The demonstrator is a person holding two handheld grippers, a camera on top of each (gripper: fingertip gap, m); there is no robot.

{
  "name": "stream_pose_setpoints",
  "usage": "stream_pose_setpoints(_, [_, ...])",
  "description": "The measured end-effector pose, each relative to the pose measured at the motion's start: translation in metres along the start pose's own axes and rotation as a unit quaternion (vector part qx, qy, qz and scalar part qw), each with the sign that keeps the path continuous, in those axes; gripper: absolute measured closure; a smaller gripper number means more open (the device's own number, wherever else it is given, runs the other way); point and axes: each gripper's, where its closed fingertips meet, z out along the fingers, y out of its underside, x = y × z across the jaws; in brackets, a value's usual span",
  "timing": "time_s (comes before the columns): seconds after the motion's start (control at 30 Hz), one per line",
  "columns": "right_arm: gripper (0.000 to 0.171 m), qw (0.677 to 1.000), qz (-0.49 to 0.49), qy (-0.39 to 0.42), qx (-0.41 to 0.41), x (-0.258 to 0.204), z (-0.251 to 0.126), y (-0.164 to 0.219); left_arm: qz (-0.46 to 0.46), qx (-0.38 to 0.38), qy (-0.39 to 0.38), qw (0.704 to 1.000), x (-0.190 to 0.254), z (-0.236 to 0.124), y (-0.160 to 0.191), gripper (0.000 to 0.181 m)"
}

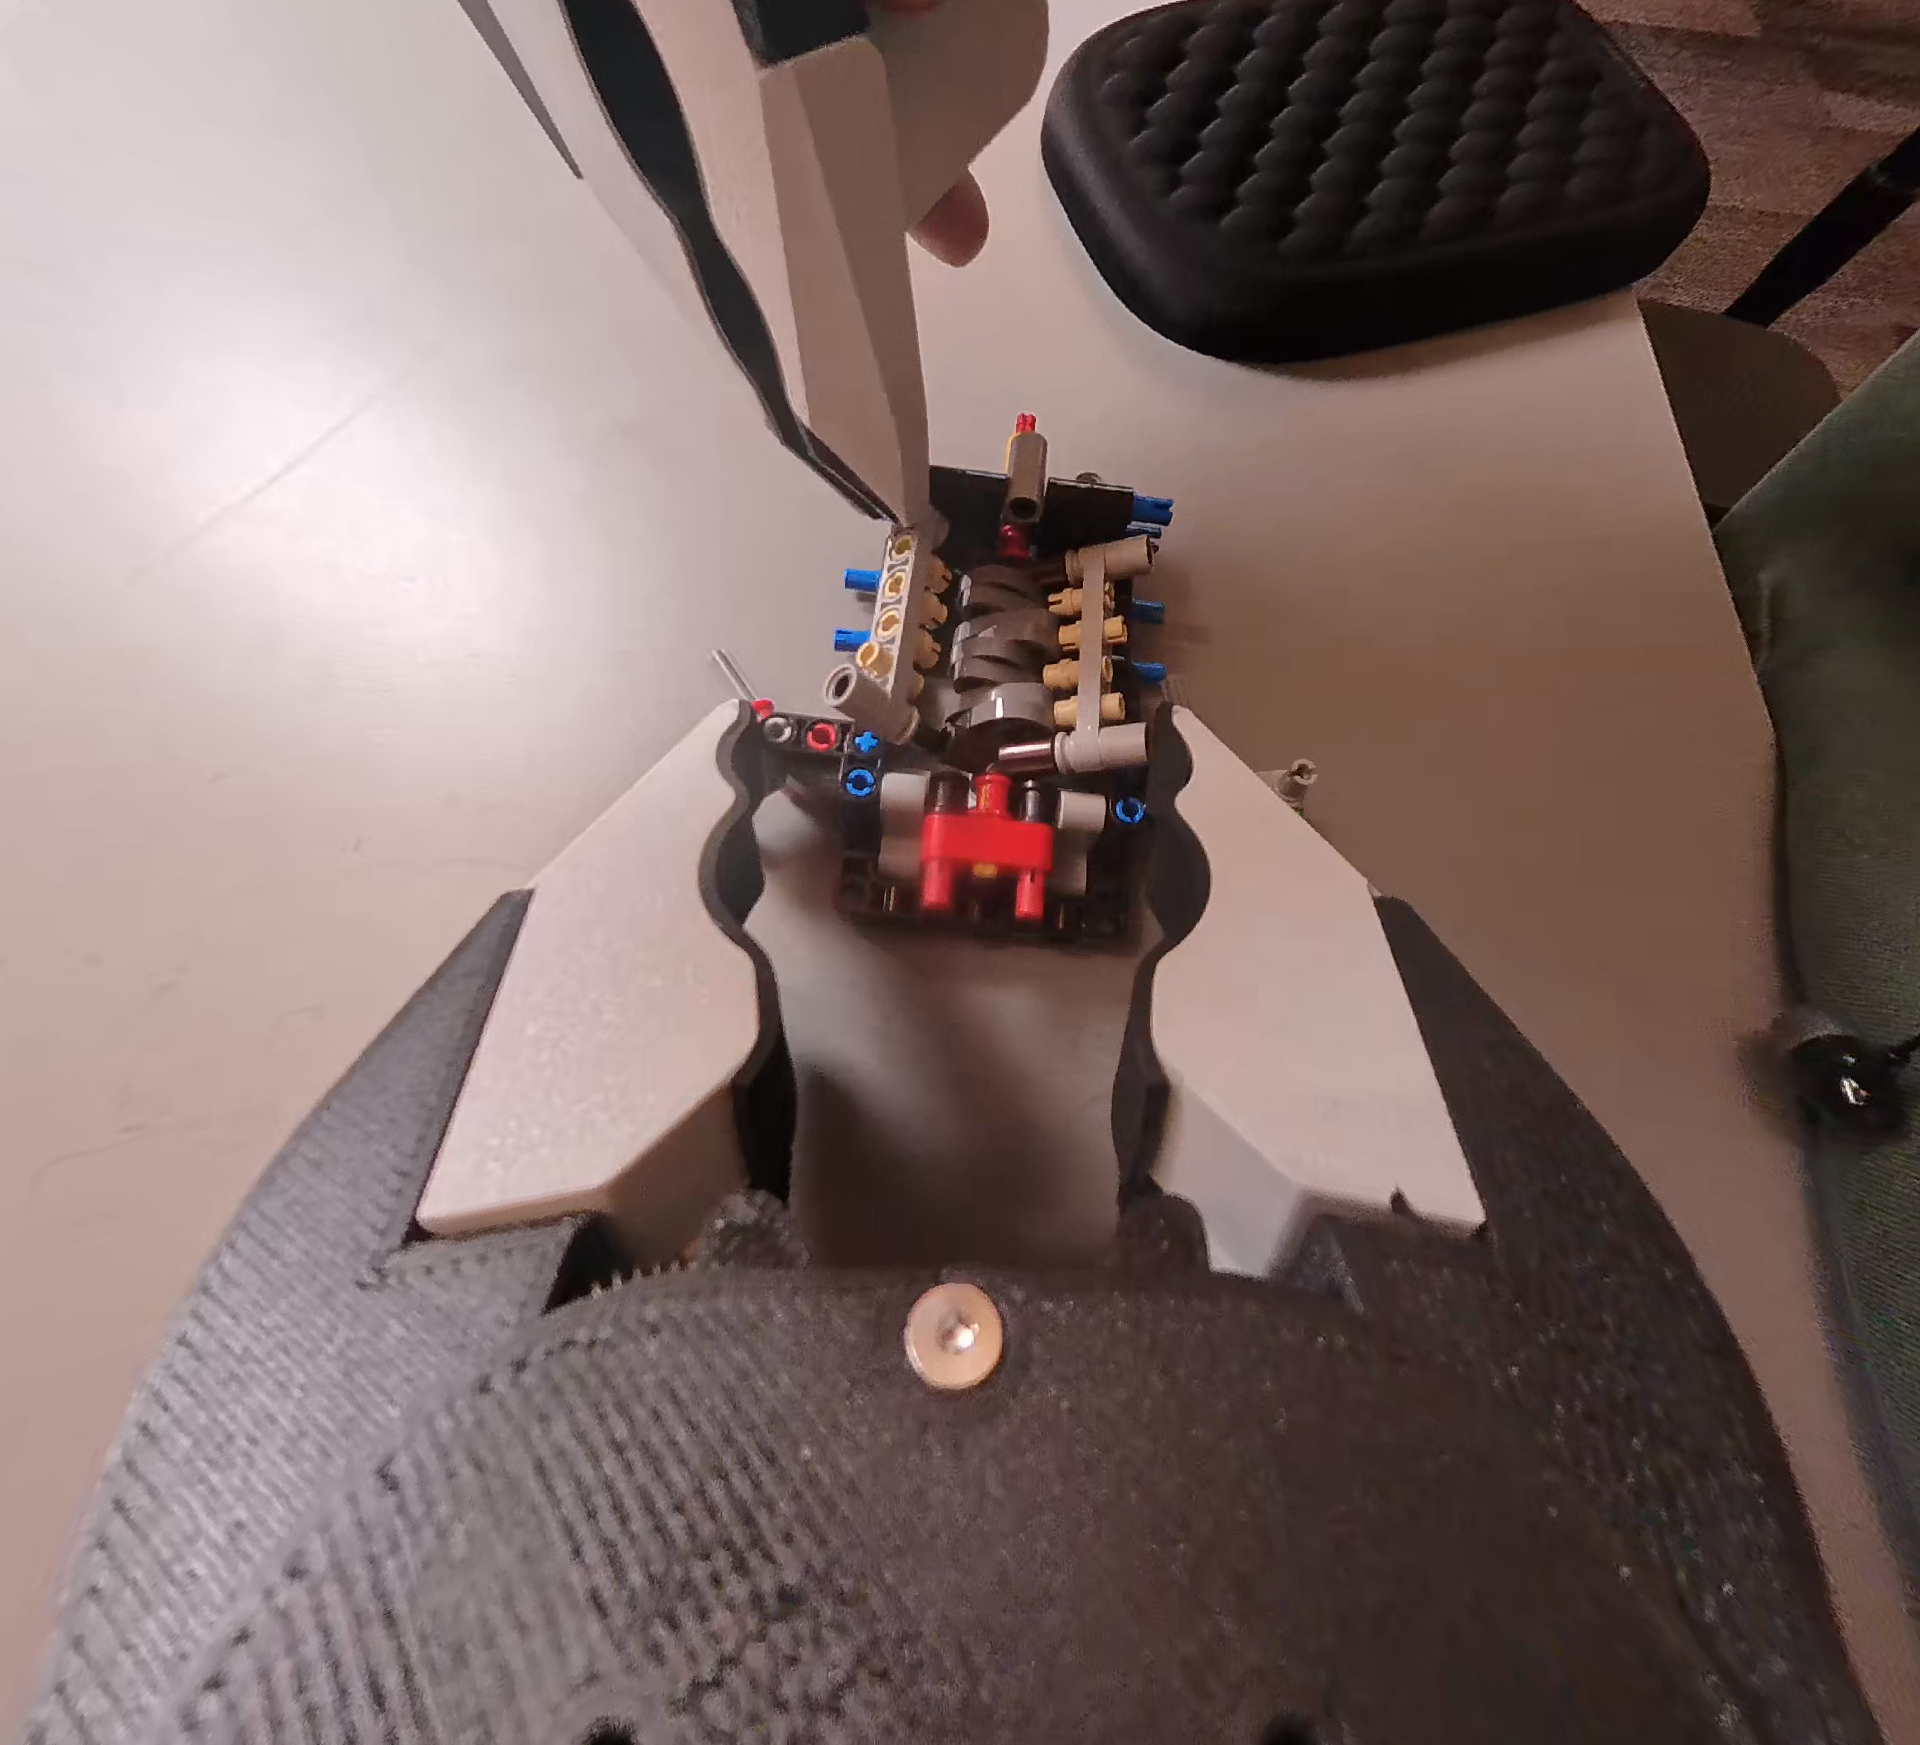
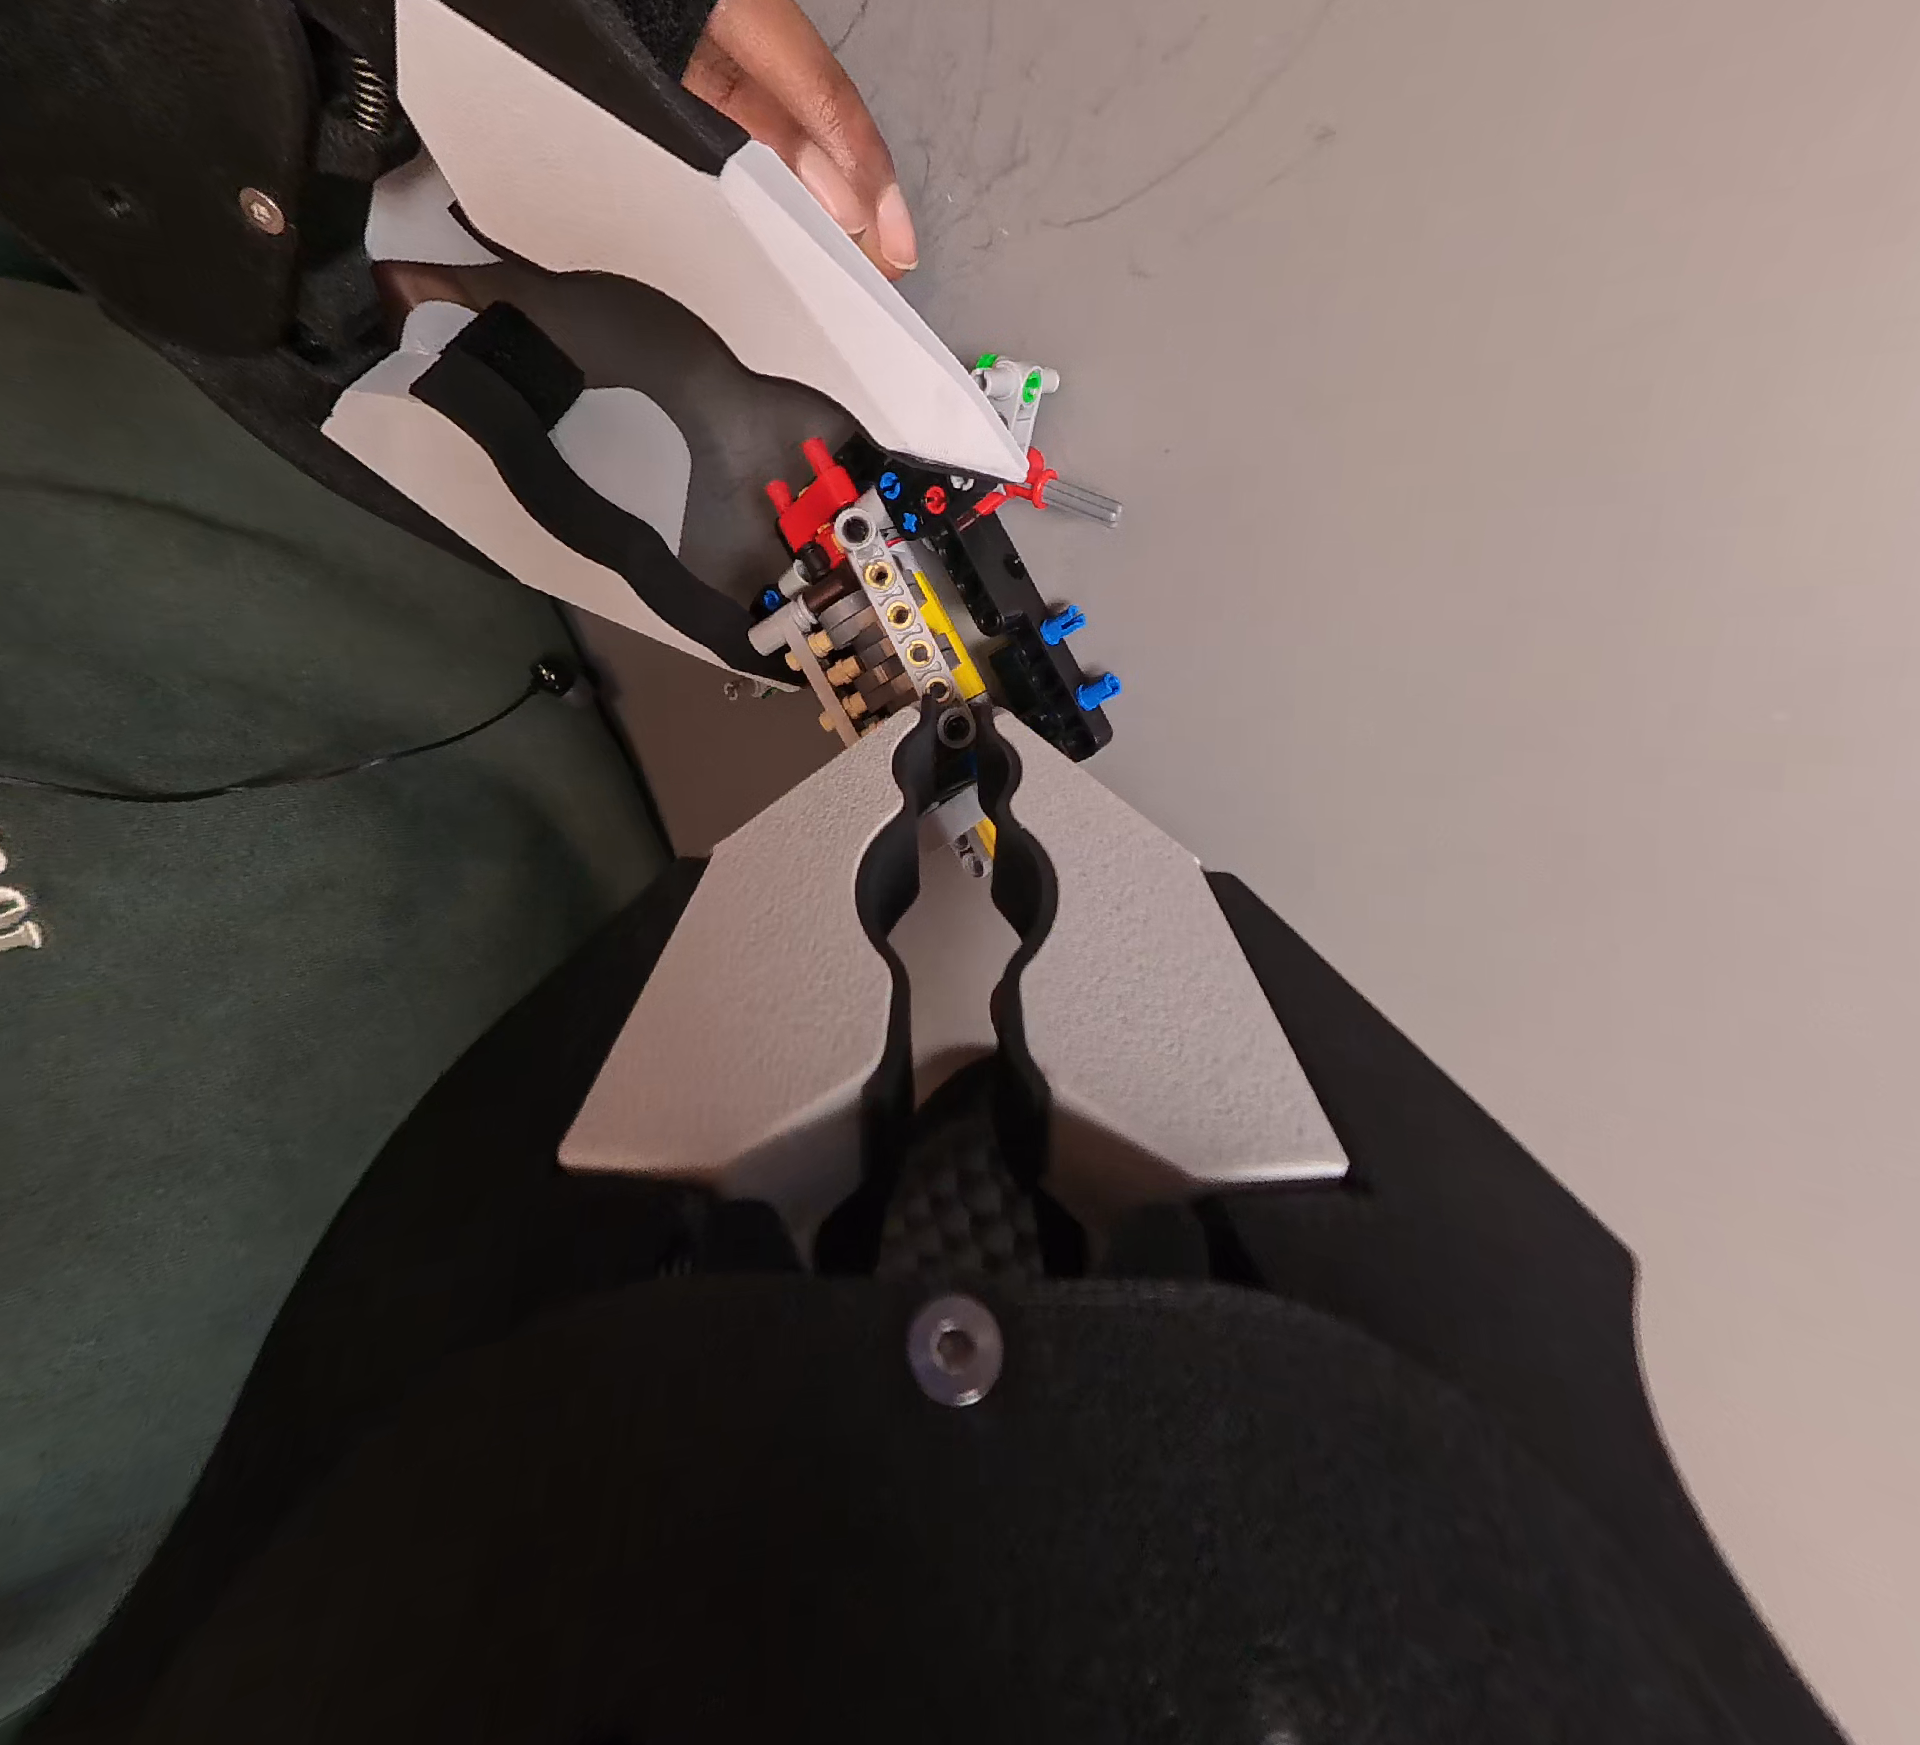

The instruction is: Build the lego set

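A lego assembly [image 1: 997,760] lies on the pale table [image 1: 312,448]: a black frame with blue pins, a dark grey drum in the middle, rows of tan pins and a red piece at its near end. My left gripper [image 1: 958,724] brackets the near end, its pads against the frame's sides. It also shows in the right wrist view [image 2: 894,568]. My right gripper [image 2: 956,724] is shut on the end of a light grey beam [image 2: 902,620] with tan pins, which lies tilted along the assembly's left side. In the left wrist view it [image 1: 902,513] comes down from above onto the beam [image 1: 888,625].
A black textured pad [image 1: 1371,157] lies at the table's far right, by the curved table edge. A small grey piece with green pins [image 2: 1013,386] and a grey axle [image 2: 1086,502] lie beside the assembly. A person's green garment [image 2: 260,760] is close on the left. Only a small space, under 4 cm, lies between the two pairs of fingers.
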Motion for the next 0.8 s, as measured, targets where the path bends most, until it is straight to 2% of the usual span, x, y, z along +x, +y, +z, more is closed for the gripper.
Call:
stream_pose_setpoints(0.37, [0.166, 0.998, 0.018, -0.044, -0.033, -0.002, 0.000, 0.004, 0.021, 0.005, -0.009, 1.000, 0.004, 0.001, -0.001, 0.107])
stream_pose_setpoints(0.6, [0.166, 0.994, 0.004, -0.041, -0.104, 0.001, 0.000, 0.011, 0.041, 0.017, -0.029, 0.999, 0.002, -0.001, -0.003, 0.116])
stream_pose_setpoints(0.8, [0.166, 0.992, 0.005, -0.043, -0.116, 0.000, 0.001, 0.013, 0.113, 0.028, -0.063, 0.991, 0.002, -0.004, -0.007, 0.121])
